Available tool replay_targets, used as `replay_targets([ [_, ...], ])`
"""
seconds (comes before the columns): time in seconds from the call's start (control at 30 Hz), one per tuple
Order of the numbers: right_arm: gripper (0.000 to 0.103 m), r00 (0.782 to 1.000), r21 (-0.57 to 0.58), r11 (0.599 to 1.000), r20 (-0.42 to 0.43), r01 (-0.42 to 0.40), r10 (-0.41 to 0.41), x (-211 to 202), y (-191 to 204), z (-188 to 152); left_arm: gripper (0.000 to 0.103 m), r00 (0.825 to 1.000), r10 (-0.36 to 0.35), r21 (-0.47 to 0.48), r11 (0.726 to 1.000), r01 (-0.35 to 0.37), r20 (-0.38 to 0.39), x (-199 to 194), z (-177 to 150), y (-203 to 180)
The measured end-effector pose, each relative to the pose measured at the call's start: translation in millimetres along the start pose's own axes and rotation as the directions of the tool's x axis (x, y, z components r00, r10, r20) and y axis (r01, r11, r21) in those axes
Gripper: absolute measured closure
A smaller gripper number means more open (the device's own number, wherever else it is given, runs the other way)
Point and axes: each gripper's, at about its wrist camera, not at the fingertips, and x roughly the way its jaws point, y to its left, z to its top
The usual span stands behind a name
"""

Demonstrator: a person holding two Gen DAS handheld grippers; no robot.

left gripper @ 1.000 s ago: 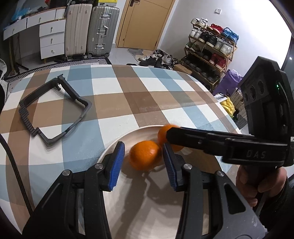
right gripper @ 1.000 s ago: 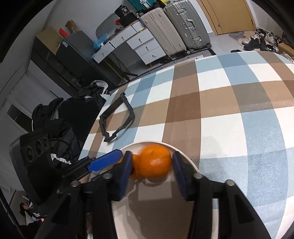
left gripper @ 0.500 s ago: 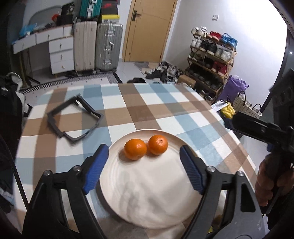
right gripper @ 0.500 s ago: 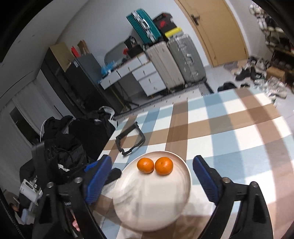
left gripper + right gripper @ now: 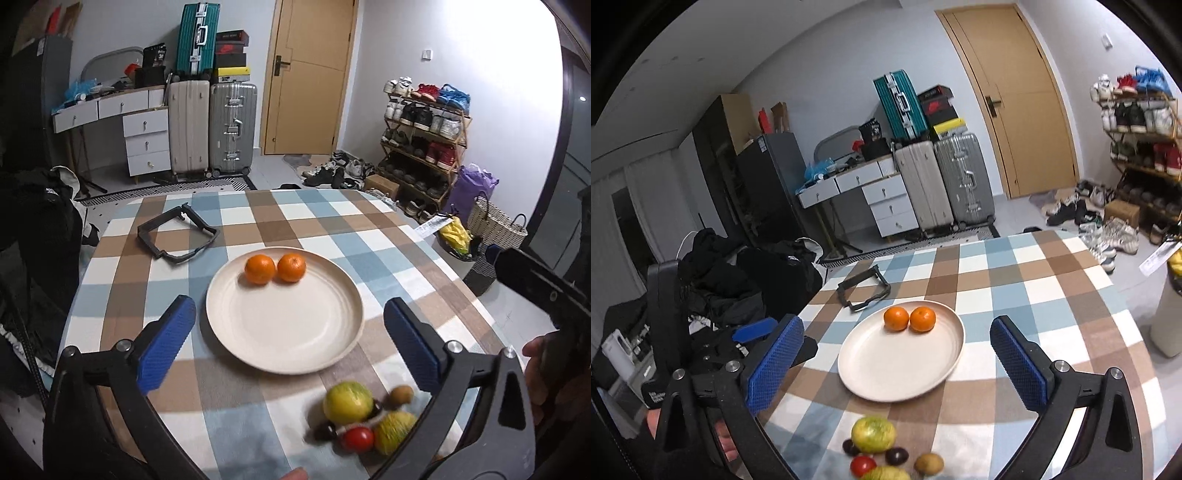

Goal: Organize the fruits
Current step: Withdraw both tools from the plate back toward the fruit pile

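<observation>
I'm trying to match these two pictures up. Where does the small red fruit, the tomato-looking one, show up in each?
Left wrist view: the red fruit is low and right of centre, in the blurry fruit pile in front of the plate.
Right wrist view: the red fruit is at the bottom edge, just left of centre.
Shared landmark: the two oranges side by side at the plate's far edge.

On my feed I see a checked tablecloth with a black plastic frame lying flat near its far left corner. Beyond stand two upright suitcases, a white drawer unit, a wooden door and a loaded shoe rack.
</observation>
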Motion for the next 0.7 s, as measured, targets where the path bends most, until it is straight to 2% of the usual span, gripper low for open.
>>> replay_targets([
  [0.13, 0.0, 0.998, -0.039, 0.998, 0.042, 0.046, -0.045, -26.7, 10.3, -20.0, 0.001, 1.0, 0.016, -0.005, 1.0, -0.016, 0.008, -28.5, -18.4, -7.5],
  [0.27, 0.0, 0.995, -0.07, 0.993, 0.042, 0.097, -0.095, -43.5, 15.7, -38.3, 0.001, 1.0, 0.017, -0.027, 0.999, -0.017, -0.002, -40.7, -37.0, -10.8],
  [0.5, 0.0, 0.989, -0.119, 0.983, -0.034, 0.14, -0.145, -56.9, 20.1, -74.0, 0.001, 0.999, 0.001, -0.052, 0.999, -0.003, -0.036, -48.7, -71.6, -10.0],
  [0.7, 0.0, 0.987, -0.15, 0.984, -0.11, 0.101, -0.119, -57.9, 26.5, -109.1, 0.001, 0.997, -0.005, -0.084, 0.996, -0.001, -0.077, -42.3, -92.7, -1.9],
])
